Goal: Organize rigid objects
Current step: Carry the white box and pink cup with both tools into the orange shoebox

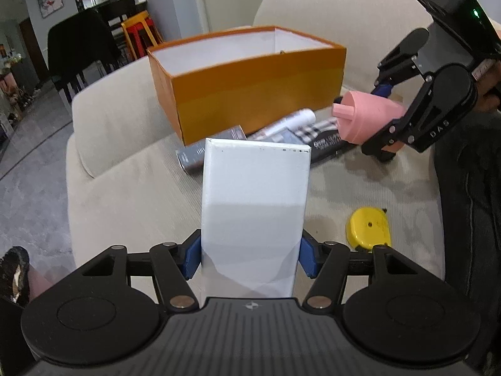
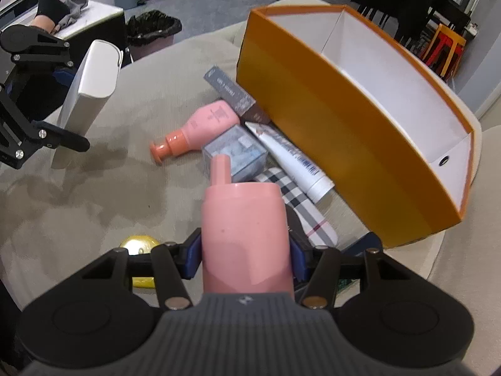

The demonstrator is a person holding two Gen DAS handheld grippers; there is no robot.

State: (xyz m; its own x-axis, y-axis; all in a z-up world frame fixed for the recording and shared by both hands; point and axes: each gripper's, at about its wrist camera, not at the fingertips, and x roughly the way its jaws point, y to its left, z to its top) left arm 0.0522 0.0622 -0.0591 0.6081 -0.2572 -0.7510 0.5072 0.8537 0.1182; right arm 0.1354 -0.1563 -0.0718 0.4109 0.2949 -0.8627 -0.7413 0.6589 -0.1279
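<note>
My left gripper [image 1: 249, 255] is shut on a tall white box [image 1: 255, 206] and holds it above the beige sofa seat; the box also shows in the right wrist view [image 2: 87, 94]. My right gripper [image 2: 245, 255] is shut on a pink bottle [image 2: 244, 232] with a spout, also seen in the left wrist view [image 1: 366, 114]. An open orange box [image 1: 250, 87] with a white inside stands on the sofa behind the loose items; in the right wrist view the orange box [image 2: 353, 138] lies to the right.
On the seat [image 2: 103, 185] lie a second pink bottle [image 2: 203, 125], a grey carton [image 2: 230, 89], a clear blue box [image 2: 235, 155], a white tube [image 2: 294, 159], a plaid case [image 2: 300, 203] and a yellow tape measure [image 1: 369, 227]. A person's dark leg [image 1: 469, 203] is at right.
</note>
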